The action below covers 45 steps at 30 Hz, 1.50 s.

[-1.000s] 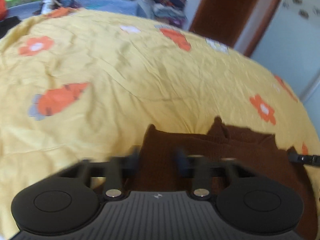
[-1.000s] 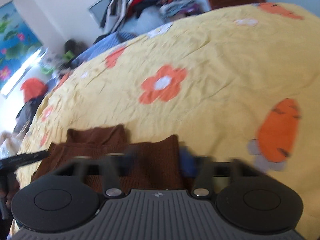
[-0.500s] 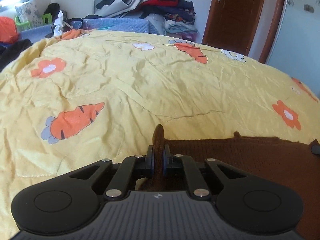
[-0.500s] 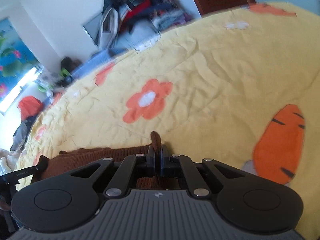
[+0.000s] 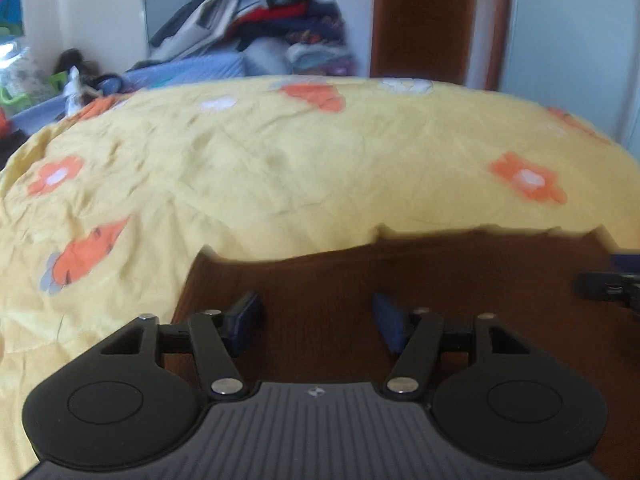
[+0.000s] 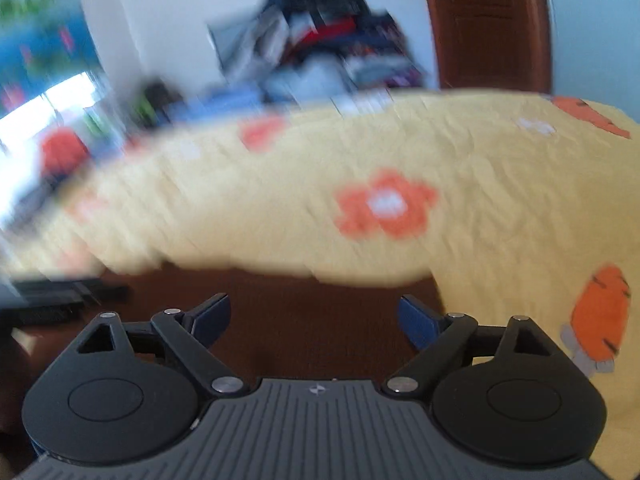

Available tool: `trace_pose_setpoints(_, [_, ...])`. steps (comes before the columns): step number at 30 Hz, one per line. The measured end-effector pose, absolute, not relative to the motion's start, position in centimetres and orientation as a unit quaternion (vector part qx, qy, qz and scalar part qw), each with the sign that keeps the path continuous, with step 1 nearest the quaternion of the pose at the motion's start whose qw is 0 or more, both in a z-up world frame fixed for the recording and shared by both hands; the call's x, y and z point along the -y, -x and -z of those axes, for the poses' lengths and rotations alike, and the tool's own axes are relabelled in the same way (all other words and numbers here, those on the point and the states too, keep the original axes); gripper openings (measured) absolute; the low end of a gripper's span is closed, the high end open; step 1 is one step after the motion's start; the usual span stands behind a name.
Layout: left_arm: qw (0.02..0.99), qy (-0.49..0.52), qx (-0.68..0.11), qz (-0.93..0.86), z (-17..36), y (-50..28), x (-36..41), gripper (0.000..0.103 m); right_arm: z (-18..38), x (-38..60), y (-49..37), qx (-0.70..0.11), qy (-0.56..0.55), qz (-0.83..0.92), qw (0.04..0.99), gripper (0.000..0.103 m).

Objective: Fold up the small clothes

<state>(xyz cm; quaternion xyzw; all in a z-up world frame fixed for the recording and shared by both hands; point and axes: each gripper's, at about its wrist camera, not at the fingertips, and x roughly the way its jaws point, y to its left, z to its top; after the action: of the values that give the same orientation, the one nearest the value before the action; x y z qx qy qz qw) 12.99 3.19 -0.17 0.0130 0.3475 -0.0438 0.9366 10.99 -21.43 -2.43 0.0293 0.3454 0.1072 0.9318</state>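
A small brown knitted garment [image 5: 420, 276] lies flat on the yellow bedspread [image 5: 280, 168]. It also shows in the right wrist view [image 6: 312, 312], which is blurred. My left gripper [image 5: 316, 320] is open and empty above the garment's left part. My right gripper [image 6: 314, 320] is open and empty above its right part. The right gripper's tip shows at the right edge of the left wrist view [image 5: 612, 288]. The left gripper's tip shows at the left edge of the right wrist view [image 6: 60, 296].
The bedspread has orange flowers [image 6: 384, 204] and carrots [image 5: 80, 252] printed on it. A pile of clothes [image 5: 256, 28] lies behind the bed. A brown door [image 5: 424, 20] stands at the back right.
Both grippers were shut on the garment's edge half a second ago. Now both are open and have let go. The garment lies flat beneath them.
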Motion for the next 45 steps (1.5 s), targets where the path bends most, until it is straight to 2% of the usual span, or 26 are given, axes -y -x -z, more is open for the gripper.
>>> trace_pose_setpoints(2, [0.936,0.014,-0.350,0.043,0.1,-13.2,-4.4,0.075,2.4,22.6,-10.5,-0.337,-0.045,-0.119,0.933,0.090])
trace_pose_setpoints(5, [0.937,-0.014,-0.348,0.033,0.2,-13.4,-3.5,0.076,2.4,24.1,-10.8,-0.331,-0.094,-0.136,0.929,0.091])
trace_pose_setpoints(8, [0.936,-0.028,-0.350,0.003,-0.7,-12.3,-2.9,0.076,1.3,23.3,-10.3,-0.341,-0.076,-0.115,0.930,0.089])
trace_pose_setpoints(10, [0.936,-0.025,-0.351,0.003,-1.9,-10.0,-2.6,0.075,0.0,22.4,-8.1,-0.330,-0.062,-0.101,0.937,0.092])
trace_pose_setpoints(12, [0.935,-0.006,-0.353,0.030,-2.5,-7.6,-2.4,0.076,-0.6,21.7,-5.6,-0.301,-0.061,-0.143,0.941,0.102])
trace_pose_setpoints(13, [0.934,-0.002,-0.355,0.037,-2.4,-6.8,-2.3,0.077,-0.6,21.2,-4.7,-0.293,-0.051,-0.150,0.943,0.103])
trace_pose_setpoints(15, [0.929,-0.015,-0.368,0.037,-1.0,-5.9,-2.0,0.080,0.6,20.2,-3.9,-0.310,-0.007,-0.140,0.940,0.103])
trace_pose_setpoints(17, [0.943,-0.035,-0.328,0.042,0.1,-4.5,-2.1,0.081,2.8,20.0,-3.8,-0.342,0.034,-0.114,0.932,0.103])
trace_pose_setpoints(19, [0.945,-0.029,-0.320,0.052,0.2,-4.2,-2.5,0.082,2.7,21.6,-3.0,-0.327,-0.003,-0.130,0.936,0.103])
trace_pose_setpoints(22, [0.945,-0.024,-0.322,0.051,0.1,-4.3,-2.5,0.082,2.7,22.4,-3.0,-0.332,0.006,-0.141,0.933,0.103])
trace_pose_setpoints(27, [0.946,-0.019,-0.319,0.049,0.2,-4.1,-2.5,0.082,0.9,20.4,-2.2,-0.349,0.021,-0.097,0.932,0.103])
trace_pose_setpoints(30, [0.946,-0.020,-0.319,0.048,0.2,-4.1,-2.5,0.082,-0.2,18.3,-0.4,-0.328,0.005,-0.154,0.932,0.103])
trace_pose_setpoints(34, [0.946,-0.017,-0.319,0.051,0.2,-4.1,-2.5,0.082,2.2,15.1,-0.1,-0.360,0.070,-0.176,0.913,0.103])
trace_pose_setpoints(37, [0.946,-0.012,-0.318,0.055,0.2,-4.1,-2.7,0.082,3.6,17.1,1.1,-0.310,0.055,-0.207,0.926,0.103])
trace_pose_setpoints(45, [0.946,-0.013,-0.318,0.054,0.2,-4.0,-2.8,0.083,2.5,21.7,3.6,-0.329,0.058,-0.165,0.928,0.103])
